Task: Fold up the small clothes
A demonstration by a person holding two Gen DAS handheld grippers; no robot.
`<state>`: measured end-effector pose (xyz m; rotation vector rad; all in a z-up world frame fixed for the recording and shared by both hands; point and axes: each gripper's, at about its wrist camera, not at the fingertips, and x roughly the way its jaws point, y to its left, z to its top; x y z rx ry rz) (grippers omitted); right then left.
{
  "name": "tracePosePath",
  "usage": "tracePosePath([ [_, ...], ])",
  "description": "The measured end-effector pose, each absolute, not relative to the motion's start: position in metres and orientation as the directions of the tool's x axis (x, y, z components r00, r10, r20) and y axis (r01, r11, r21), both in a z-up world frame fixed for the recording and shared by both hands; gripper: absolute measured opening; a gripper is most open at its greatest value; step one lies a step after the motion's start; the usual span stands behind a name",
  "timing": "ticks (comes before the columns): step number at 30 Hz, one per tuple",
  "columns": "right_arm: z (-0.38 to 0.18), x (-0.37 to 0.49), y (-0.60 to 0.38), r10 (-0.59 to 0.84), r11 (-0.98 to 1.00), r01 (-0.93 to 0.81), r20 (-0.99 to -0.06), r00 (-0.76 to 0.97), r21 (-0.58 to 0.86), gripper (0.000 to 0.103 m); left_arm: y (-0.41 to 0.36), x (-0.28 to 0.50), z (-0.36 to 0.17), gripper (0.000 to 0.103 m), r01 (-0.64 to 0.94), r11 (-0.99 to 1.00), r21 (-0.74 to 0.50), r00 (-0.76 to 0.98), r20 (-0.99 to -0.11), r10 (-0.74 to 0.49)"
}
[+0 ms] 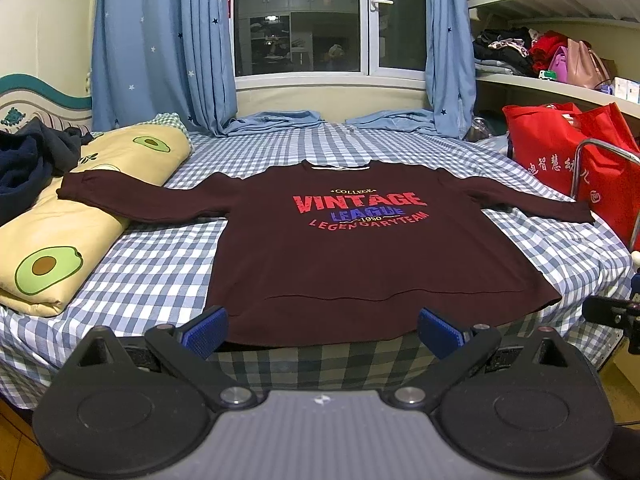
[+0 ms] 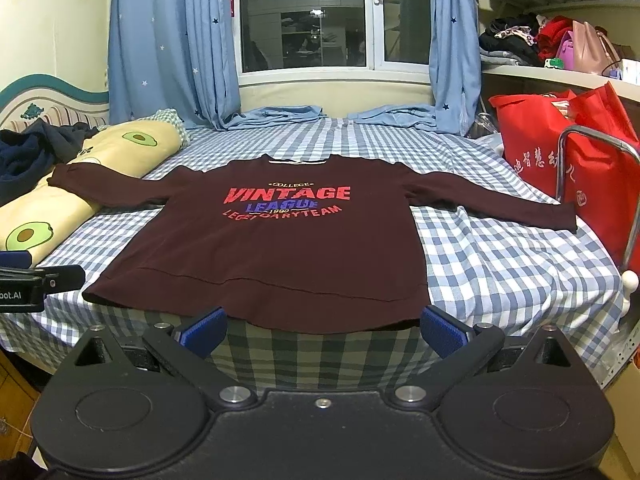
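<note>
One maroon sweatshirt (image 1: 360, 256) (image 2: 280, 256) lies flat and face up on the checked bed (image 1: 160, 264) (image 2: 500, 264). Its collar points away toward the window (image 1: 300, 16) (image 2: 312, 16), and its hem sits at the near edge of the mattress, slightly overhanging. The body runs from near to far, while the spread sleeves make the longest line, left to right across the bed. Its print (red "VINTAGE", blue "LEAGUE") reads upright from both cameras.

The left sleeve cuff rests on the avocado quilt (image 1: 80, 216) (image 2: 60, 208), which is rolled along the left side of the bed. The right sleeve reaches toward the red bag (image 1: 568, 152) (image 2: 560, 148) and ends near it; whether cuff and bag touch is hard to judge. Dark clothes (image 1: 28, 164) (image 2: 28, 152) are heaped at the far left, on the quilt.

Both tongs are spread wide with nothing between them. The left gripper (image 1: 322, 330) hovers just in front of the hem, its blue pads (image 1: 206, 330) either side of the hem's middle and left part. The right gripper (image 2: 324, 330) sits likewise before the hem, toward the right corner, its pads (image 2: 442, 330) apart from the cloth. Each gripper shows at the edge of the other's view, so they are side by side, near each other.
</note>
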<state>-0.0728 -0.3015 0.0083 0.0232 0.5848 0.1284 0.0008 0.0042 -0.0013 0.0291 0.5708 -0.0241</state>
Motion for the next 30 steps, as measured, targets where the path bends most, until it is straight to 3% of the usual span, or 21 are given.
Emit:
tracePosePath([
  [22, 0.006, -0.052, -0.312, 0.081, 0.997, -0.073, -0.557, 0.826, 0.037, 0.103, 0.014, 0.011, -0.002, 0.102, 0.021, 1.000, 0.023, 0.842, -0.539, -0.005],
  [30, -0.005, -0.013, -0.319, 0.002, 0.999, -0.020, -0.567, 0.823, -0.025, 0.103, 0.005, 0.035, 0.003, 0.102, 0.103, 0.994, 0.033, 0.854, -0.516, -0.071],
])
